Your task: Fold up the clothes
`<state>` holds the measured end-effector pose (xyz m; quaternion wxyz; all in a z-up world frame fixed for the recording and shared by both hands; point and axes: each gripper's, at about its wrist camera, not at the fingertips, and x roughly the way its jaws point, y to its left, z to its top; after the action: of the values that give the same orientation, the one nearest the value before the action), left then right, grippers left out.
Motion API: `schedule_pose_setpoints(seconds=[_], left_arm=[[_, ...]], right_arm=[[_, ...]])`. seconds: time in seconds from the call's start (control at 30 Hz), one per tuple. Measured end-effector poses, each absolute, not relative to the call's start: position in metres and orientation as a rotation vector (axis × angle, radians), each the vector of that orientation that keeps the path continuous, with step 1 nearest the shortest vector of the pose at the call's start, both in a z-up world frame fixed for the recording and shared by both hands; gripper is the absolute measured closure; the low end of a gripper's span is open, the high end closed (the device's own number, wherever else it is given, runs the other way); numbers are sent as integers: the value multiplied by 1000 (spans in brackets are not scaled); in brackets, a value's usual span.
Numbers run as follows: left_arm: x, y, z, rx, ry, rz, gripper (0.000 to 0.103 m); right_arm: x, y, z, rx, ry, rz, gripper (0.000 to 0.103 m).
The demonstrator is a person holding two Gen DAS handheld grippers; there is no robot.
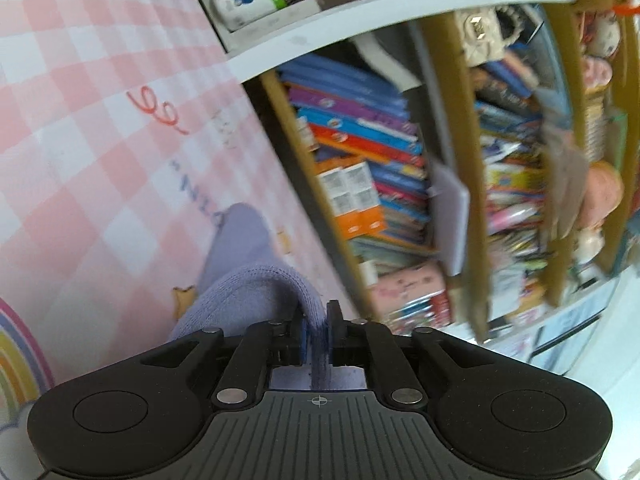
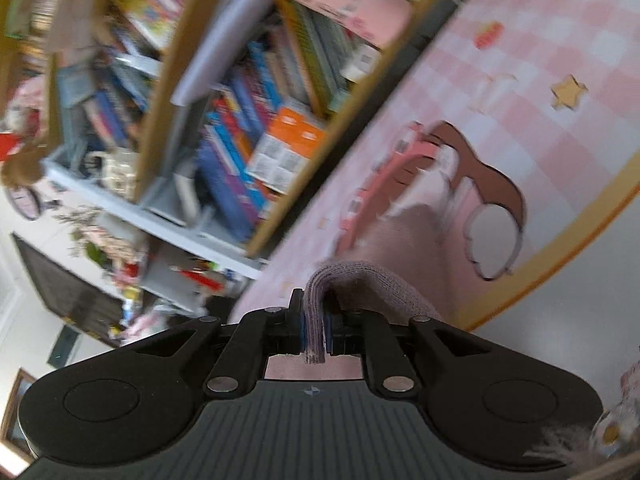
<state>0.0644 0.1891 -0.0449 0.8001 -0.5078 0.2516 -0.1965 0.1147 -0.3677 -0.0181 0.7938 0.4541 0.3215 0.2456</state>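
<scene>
A lilac knitted garment [image 1: 240, 280] hangs from my left gripper [image 1: 316, 328], whose blue pads pinch a ribbed edge of it between them. The cloth trails forward and down over the pink checked play mat [image 1: 100, 140]. In the right wrist view the same knit looks pinkish-mauve [image 2: 360, 284]. My right gripper [image 2: 316, 328] is shut on a folded ribbed edge that sticks out behind the pads, and the rest of the cloth drapes away toward the mat [image 2: 540, 60]. Both views are tilted and blurred by motion.
A bookshelf [image 1: 380, 168] crammed with colourful books stands just past the mat's edge and also fills the left of the right wrist view, bookshelf [image 2: 240, 120]. A white shelf board [image 1: 360, 28] carries bottles and pens. Grey floor [image 2: 580, 320] lies beyond the mat's yellow border.
</scene>
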Motion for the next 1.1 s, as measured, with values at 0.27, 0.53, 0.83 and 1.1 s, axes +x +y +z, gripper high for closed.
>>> schedule_pose_setpoints(seconds=[0.27, 0.53, 0.83, 1.1], left_arm=[[20, 187, 4, -666, 421, -271, 74], [24, 165, -3, -420, 536, -167, 73], [1, 180, 4, -542, 408, -294, 97], [23, 175, -6, -430, 511, -227, 62]], right_arm=[[82, -392, 2, 897, 554, 443, 54], [57, -344, 20, 333, 654, 285, 60], [55, -350, 24, 406, 575, 344, 96], [74, -347, 22, 322, 636, 305, 76]])
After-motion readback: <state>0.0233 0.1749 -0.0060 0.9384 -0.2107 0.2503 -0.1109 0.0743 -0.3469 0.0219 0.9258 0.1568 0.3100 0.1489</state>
